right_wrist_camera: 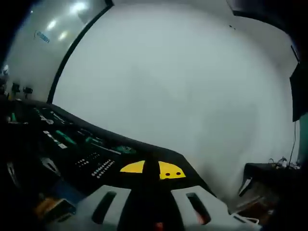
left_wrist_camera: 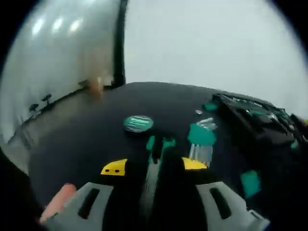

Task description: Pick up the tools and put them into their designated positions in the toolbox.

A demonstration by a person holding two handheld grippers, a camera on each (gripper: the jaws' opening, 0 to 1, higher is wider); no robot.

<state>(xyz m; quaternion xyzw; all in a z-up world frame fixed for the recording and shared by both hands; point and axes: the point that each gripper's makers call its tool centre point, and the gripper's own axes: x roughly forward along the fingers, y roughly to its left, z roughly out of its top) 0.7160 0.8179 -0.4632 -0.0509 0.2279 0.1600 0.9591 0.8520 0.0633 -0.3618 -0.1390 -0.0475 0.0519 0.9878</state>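
Left claw (left_wrist_camera: 154, 166) sat low at the near edge of the left gripper view, jaws clamped on a dark tool with green handle ends (left_wrist_camera: 159, 144), yellow pads either side of it; looked like pliers, blurry, not sure. It was held clear above the black bench (left_wrist_camera: 86, 130), probably mid-carry toward the box. A fingertip (left_wrist_camera: 60, 199) of the person showed at the left jaw base. Just beyond the held tool, a green holder of hex keys (left_wrist_camera: 202, 139) lay on the bench, metal ends fanned out, not yet picked. Left of it and a bit farther, a round green tape measure (left_wrist_camera: 138, 123), also loose. Far right, the open toolbox (left_wrist_camera: 255, 115) with tools already seated in slots. In the right gripper view, the right claw (right_wrist_camera: 151, 171) had its yellow pads close together with nothing seen between them, so together and empty, hovering beside the toolbox tray (right_wrist_camera: 72, 154), likely waiting to help seat the tool. White wall (right_wrist_camera: 183, 77) behind.
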